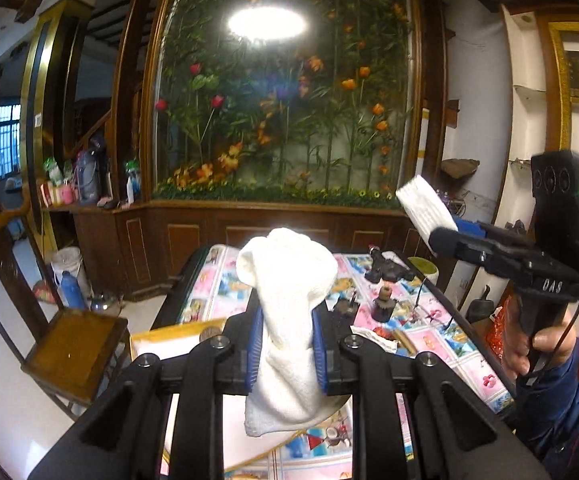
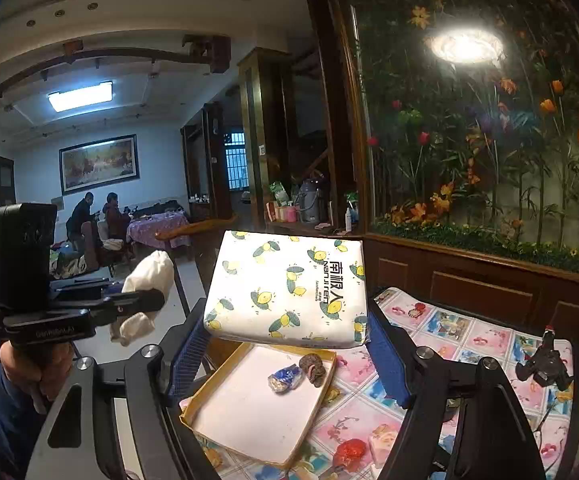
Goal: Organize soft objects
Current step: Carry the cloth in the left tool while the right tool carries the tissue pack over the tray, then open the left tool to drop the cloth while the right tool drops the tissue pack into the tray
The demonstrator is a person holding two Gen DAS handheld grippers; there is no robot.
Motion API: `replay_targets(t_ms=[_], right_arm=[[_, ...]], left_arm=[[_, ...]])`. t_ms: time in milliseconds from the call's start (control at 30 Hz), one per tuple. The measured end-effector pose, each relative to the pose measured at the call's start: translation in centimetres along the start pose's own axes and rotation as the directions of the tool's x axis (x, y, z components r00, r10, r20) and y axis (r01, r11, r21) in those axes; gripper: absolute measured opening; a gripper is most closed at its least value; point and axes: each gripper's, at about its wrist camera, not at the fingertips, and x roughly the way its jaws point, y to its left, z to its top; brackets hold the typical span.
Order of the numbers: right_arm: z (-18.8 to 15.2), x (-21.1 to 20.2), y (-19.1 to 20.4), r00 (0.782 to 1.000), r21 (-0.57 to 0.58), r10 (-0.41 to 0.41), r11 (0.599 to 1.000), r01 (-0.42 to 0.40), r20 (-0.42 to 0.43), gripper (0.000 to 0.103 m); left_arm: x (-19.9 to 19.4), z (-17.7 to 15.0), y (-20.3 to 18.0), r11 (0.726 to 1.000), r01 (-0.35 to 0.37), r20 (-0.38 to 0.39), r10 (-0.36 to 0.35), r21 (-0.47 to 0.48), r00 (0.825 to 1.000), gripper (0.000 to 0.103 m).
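My left gripper is shut on a white towel and holds it up above the table; the towel droops below the blue pads. It also shows in the right wrist view, at the left. My right gripper is shut on a white tissue pack with a lemon print and holds it above an open yellow-rimmed box. The pack's end shows in the left wrist view, at the right. The box holds a blue-white wrapped item and a brown lump.
The table has a colourful patterned cloth. On it stand a black figurine, small dark ornaments and a red item. A wooden chair stands to the left. A glass flower panel rises behind.
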Motion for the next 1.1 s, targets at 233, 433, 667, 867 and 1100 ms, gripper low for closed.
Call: replay_targets(t_ms=[233, 433, 667, 867, 1100], right_arm=[[-0.3, -2.3, 0.6, 1.000, 0.003, 0.011, 1.000, -0.011, 0.006, 0.078], [-4.5, 2.6, 0.9, 0.989, 0.036, 0.056, 0.998, -0.052, -0.140, 0.078], [-10.9, 13.2, -0.4, 0.931, 0.084, 0.072, 0.995, -0.045, -0.359, 0.078], [-15.7, 23.0, -1.1, 0.852, 0.098, 0.062, 0.995, -0.013, -0.520, 0.078], [-20.5, 33.2, -1.2, 0.758, 0.050, 0.016, 0.998, 0.022, -0.652, 0.078]], left_arm=[[-2.2, 2.1, -1.2, 1.000, 0.002, 0.027, -0.002, 0.029, 1.000, 0.020], [0.4, 0.0, 0.3, 1.000, 0.010, -0.068, -0.012, -0.020, 0.998, 0.020], [8.7, -5.0, 6.8, 0.987, -0.031, -0.262, -0.011, -0.157, 0.965, 0.020], [17.8, -9.8, 14.9, 0.946, -0.164, -0.428, 0.030, -0.279, 0.903, 0.020], [26.5, -13.2, 21.1, 0.904, -0.301, -0.563, 0.084, -0.304, 0.822, 0.020]])
